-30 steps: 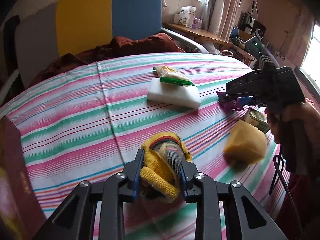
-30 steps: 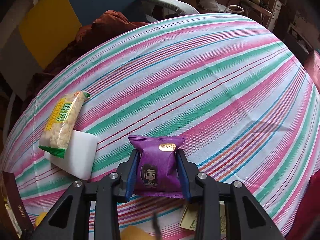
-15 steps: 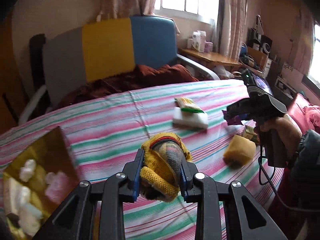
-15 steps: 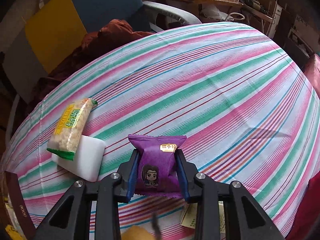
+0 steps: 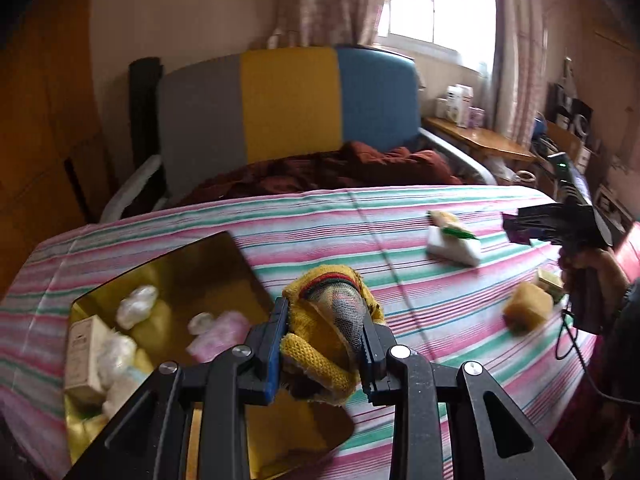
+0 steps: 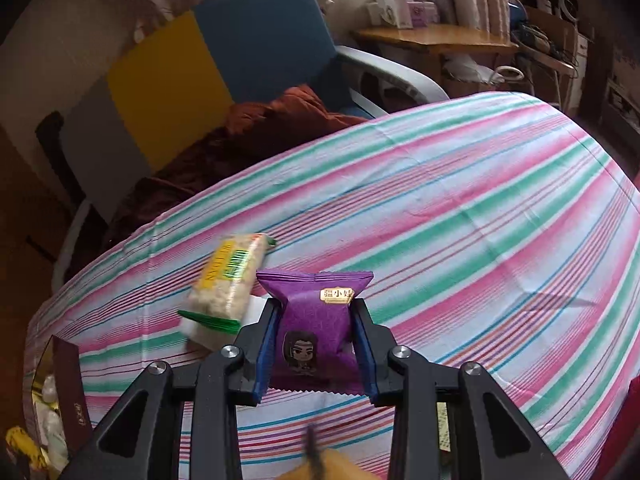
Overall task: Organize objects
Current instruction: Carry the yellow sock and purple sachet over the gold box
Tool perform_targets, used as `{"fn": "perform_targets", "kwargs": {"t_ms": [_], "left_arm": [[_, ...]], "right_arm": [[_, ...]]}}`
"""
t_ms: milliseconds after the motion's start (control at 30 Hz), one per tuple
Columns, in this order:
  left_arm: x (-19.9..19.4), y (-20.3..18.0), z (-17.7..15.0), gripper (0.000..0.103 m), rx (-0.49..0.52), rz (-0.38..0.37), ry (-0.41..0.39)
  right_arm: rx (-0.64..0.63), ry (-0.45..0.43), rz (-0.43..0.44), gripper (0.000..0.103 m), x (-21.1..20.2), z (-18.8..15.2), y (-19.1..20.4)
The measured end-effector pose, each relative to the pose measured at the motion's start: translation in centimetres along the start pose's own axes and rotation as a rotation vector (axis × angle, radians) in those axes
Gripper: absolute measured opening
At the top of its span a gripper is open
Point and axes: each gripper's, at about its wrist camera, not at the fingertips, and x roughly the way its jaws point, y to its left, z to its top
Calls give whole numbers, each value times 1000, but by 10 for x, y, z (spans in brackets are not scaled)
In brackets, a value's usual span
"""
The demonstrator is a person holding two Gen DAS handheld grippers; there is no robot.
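My left gripper [image 5: 324, 344] is shut on a yellow knitted sock [image 5: 328, 320] and holds it in the air just right of a gold-lined box [image 5: 208, 268] with several small white and pink packets inside. In the right wrist view my right gripper [image 6: 316, 332] is shut on a purple snack packet [image 6: 316, 312], lifted above the striped tablecloth [image 6: 480, 240]. That gripper [image 5: 532, 228] also shows at the right in the left wrist view, in a hand. A rice-cracker bar [image 6: 228, 280] lies on a white block [image 5: 452, 246].
A yellow sponge [image 5: 526, 308] and a small green-and-white packet [image 5: 548, 280] lie near the table's right edge. Behind the table stands a grey, yellow and blue bench [image 5: 288, 108] with a dark red cloth [image 5: 340, 168]. A wooden side table [image 6: 436, 38] holds boxes.
My left gripper has risen and swung left with the sock, bringing the gold-lined box into view. My right gripper has lifted the purple packet a little off the cloth and tilted up.
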Motion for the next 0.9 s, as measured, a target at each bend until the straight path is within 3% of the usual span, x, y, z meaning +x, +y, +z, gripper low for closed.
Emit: {"fn": "perform_targets", "kwargs": {"t_ms": [433,900], "left_arm": [[-13,66,-23,31,-104,99,9],[-23,105,-40,31,-189,99,4]], "right_arm": [[-134,15,155,34,-30,-22,68],[-407,91,386,34,-56,-77,230]]}}
